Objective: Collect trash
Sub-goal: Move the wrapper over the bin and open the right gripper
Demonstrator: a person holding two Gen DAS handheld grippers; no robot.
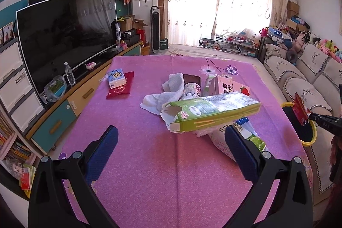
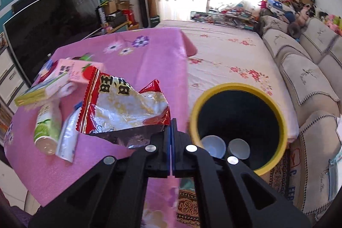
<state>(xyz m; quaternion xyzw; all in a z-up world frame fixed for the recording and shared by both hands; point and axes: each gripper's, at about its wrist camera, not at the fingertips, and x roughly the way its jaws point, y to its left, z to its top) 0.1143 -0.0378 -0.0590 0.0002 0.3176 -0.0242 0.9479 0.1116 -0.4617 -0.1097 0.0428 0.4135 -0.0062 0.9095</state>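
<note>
The right hand-held gripper (image 2: 172, 123) is clamped tight on a red wrapper (image 2: 126, 108), hanging just beside the yellow bin (image 2: 275, 112) with two cups inside; the left hand-held gripper (image 1: 171, 138) sits wide apart, holding nothing, with the green box (image 1: 211, 112) just ahead. Towel (image 1: 168, 91), bottle (image 2: 46, 127) and pink carton (image 2: 74, 72) crowd the pink counter (image 1: 149, 164); TV (image 1: 66, 35) left, sofa (image 2: 310, 69) right.

At the left of the frame we see a dark television (image 1: 66, 35) on its cabinet (image 1: 70, 104), a water bottle (image 1: 69, 73) before it; a beige sofa (image 1: 299, 78) lines the right.
</note>
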